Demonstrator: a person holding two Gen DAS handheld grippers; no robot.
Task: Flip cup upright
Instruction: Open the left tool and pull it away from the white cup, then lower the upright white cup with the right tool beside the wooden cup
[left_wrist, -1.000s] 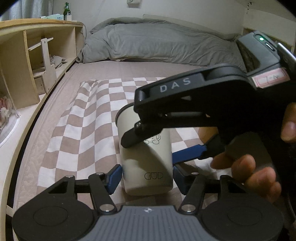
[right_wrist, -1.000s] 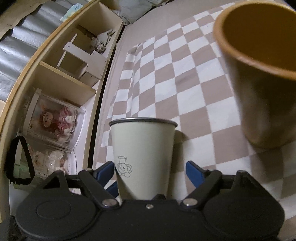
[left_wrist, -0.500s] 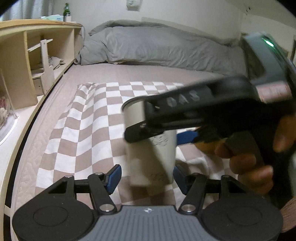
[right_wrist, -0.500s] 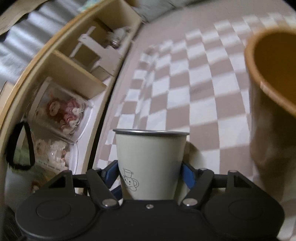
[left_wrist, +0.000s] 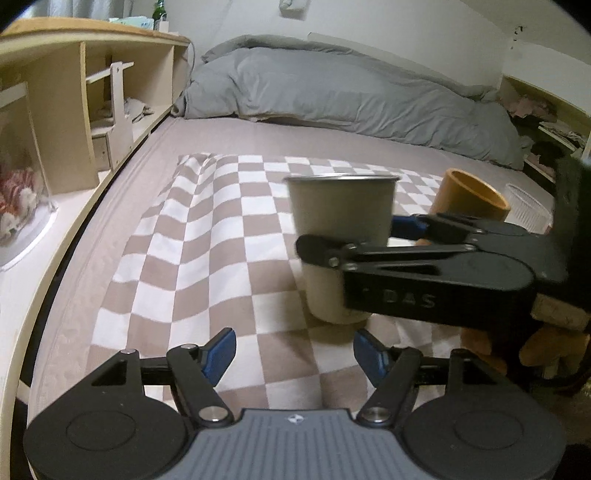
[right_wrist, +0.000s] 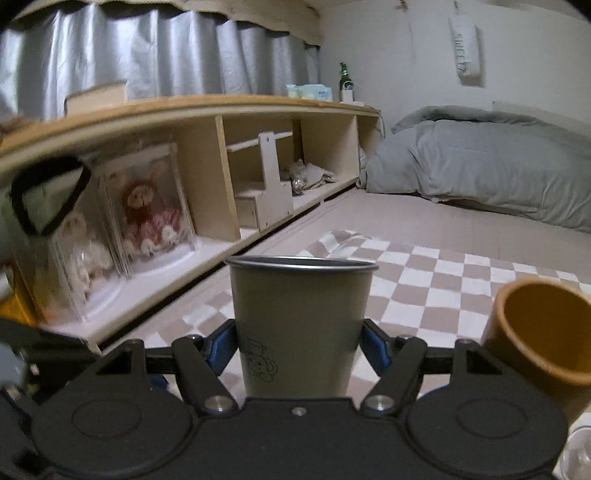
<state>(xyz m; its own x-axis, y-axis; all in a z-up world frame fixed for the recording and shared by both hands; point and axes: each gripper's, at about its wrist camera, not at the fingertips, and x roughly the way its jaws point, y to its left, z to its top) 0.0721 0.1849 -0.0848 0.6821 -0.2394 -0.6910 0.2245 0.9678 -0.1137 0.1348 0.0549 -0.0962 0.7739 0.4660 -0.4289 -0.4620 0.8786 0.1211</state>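
A pale grey-green metal cup (left_wrist: 340, 221) with a small cartoon print stands upright, mouth up, on the checkered cloth (left_wrist: 207, 236). My right gripper (right_wrist: 299, 341) is shut on the cup (right_wrist: 299, 314), its blue pads pressing both sides at mid-height; in the left wrist view it reaches in from the right (left_wrist: 362, 240). My left gripper (left_wrist: 295, 350) is open and empty, just in front of the cup with a gap between them.
An orange-brown cup (left_wrist: 472, 199) stands upright right of the metal cup, also in the right wrist view (right_wrist: 539, 332). A wooden shelf (right_wrist: 221, 155) runs along the left. A grey duvet (left_wrist: 332, 88) lies at the back. A white basket (left_wrist: 528, 206) sits far right.
My right gripper closed on the cup and levelled out, so the cup now stands straight upright. My left gripper backed away from the cup, which was between its fingers, and stays open.
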